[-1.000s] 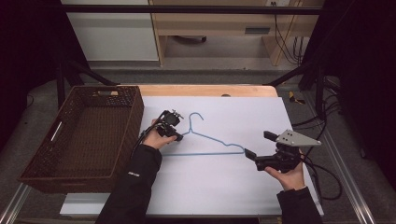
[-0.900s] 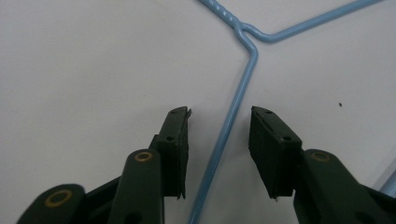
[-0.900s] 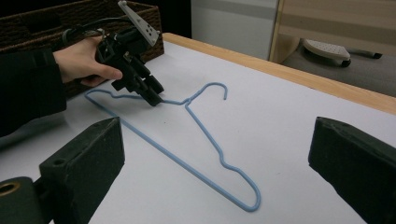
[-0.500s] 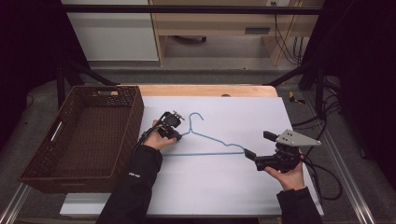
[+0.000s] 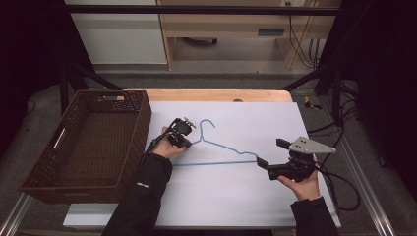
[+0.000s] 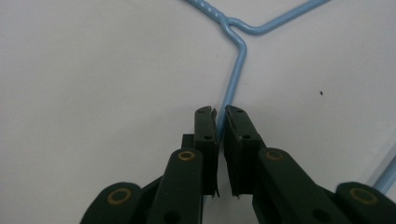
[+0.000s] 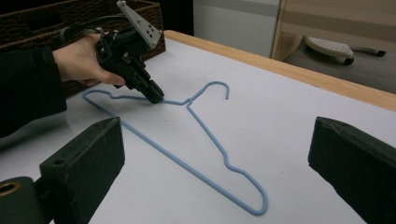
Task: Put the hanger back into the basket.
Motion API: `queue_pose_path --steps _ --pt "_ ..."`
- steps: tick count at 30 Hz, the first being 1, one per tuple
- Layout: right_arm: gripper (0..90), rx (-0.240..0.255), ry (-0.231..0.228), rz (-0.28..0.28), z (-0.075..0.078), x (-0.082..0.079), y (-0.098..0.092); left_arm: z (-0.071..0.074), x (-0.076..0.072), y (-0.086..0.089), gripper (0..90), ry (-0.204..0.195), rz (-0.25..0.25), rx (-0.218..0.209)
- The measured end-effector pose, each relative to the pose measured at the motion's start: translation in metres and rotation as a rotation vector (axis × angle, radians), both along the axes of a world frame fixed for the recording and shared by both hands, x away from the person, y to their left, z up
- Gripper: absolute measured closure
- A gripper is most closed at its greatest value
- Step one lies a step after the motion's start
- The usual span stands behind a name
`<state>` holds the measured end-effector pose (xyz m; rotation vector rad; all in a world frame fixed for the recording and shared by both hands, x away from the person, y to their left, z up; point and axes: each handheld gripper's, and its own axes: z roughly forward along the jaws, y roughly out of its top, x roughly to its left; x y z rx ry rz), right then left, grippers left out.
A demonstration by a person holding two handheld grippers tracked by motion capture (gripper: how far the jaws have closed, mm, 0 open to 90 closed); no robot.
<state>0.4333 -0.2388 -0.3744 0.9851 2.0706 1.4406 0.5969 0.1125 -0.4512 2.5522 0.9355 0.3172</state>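
A light-blue wire hanger [image 5: 223,147] lies flat on the white sheet [image 5: 231,196], its hook pointing to the far side. My left gripper [image 5: 188,144] is shut on the hanger's left shoulder wire just below the twisted neck; in the left gripper view the wire [image 6: 238,60] runs straight out from between the closed jaws [image 6: 221,119]. My right gripper [image 5: 267,151] is held wide open just off the hanger's right end, touching nothing. The right gripper view looks between its spread jaws [image 7: 218,140] at the hanger [image 7: 205,126] and the left gripper [image 7: 152,93] beyond.
A brown wicker basket [image 5: 142,118] with nothing in it stands at the table's left, close to the left hand. The sheet leaves a strip of wooden tabletop [image 5: 221,95] bare at the back. Cables [image 5: 344,182] trail off the right side.
My right gripper has edged slightly left toward the hanger's right end. The left gripper and the hanger have stayed where they were.
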Motion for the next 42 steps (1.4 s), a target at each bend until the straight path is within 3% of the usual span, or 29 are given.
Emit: queue_pose_path --steps 5,15,36,42 --pt "4.0 -0.011 0.008 0.001 -0.0022 0.0020 0.0023 0.0011 -0.0013 -0.0012 84.9 -0.013 -0.045 0.033" --pt "4.2 -0.013 0.012 0.008 -0.0028 0.0023 0.0031 0.0020 -0.0048 -0.0036 86.5 -0.015 -0.092 0.046" --pt "4.3 -0.013 0.014 0.011 -0.0033 0.0026 0.0039 0.0007 -0.0059 0.0004 85.8 0.021 -0.085 -0.002" --pt "4.3 -0.009 0.016 0.014 -0.0034 0.0028 0.0045 0.0008 -0.0071 -0.0043 85.0 0.015 -0.084 0.030"
